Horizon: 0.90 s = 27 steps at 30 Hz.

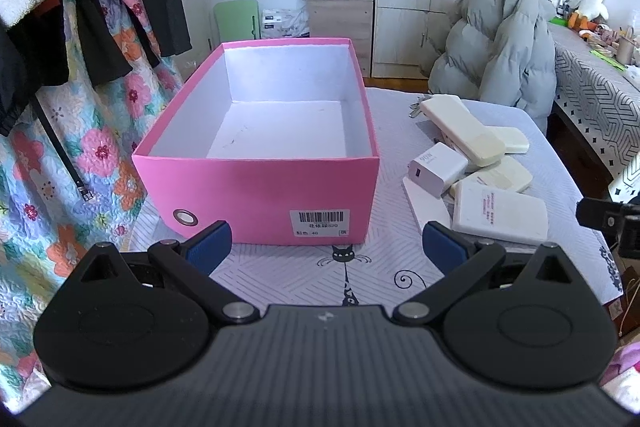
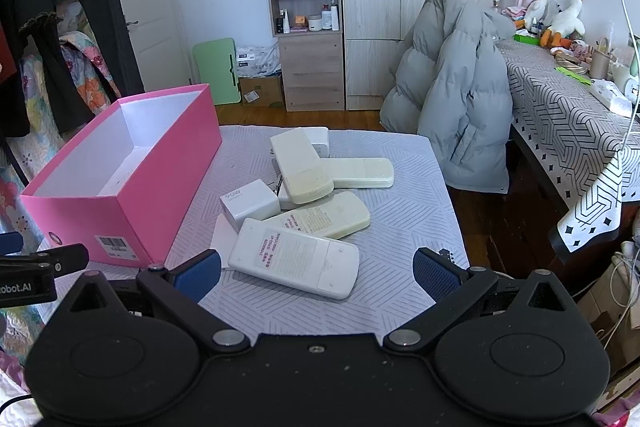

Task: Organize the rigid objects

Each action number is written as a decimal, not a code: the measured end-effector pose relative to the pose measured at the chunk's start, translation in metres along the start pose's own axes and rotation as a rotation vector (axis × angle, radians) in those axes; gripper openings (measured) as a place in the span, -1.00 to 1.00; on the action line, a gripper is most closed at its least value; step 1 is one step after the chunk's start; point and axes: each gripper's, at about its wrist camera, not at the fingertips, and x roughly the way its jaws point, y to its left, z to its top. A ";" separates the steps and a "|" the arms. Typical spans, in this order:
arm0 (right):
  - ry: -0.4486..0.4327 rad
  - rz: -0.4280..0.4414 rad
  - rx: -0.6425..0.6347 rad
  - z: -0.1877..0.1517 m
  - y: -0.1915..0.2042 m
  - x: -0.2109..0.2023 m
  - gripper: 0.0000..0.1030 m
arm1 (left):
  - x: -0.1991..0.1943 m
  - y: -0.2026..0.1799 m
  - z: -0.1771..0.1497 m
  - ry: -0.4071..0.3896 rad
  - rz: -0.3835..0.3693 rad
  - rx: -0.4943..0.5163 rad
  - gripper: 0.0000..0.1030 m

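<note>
Both grippers, left and right, gape wide, holding nothing.
Box bare; remotes and charger all piled beside it, none packed.

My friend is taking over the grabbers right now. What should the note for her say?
Left hand-held gripper: open, holding nothing, facing the short end of the pink box.
Right hand-held gripper: open, holding nothing, just in front of the nearest remote.
The box is empty. Beside it, on the cloth-covered table, lie in a loose pile four pale remotes back-side up, a 90W charger and another white charger at the back.
Done: nothing boxed yet.
Left: probably move every piece into the box, nearest remote first.
</note>
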 end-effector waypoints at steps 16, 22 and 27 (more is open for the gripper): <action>-0.175 0.189 -0.270 0.019 0.003 0.016 1.00 | -0.008 0.016 0.042 -0.001 -0.079 0.110 1.00; 0.003 0.282 -0.530 0.026 0.010 0.060 0.97 | 0.002 0.043 0.066 -0.035 -0.030 0.192 1.00; 0.087 0.259 -0.683 0.030 0.021 0.091 0.94 | 0.029 0.070 0.081 0.002 -0.011 0.184 0.94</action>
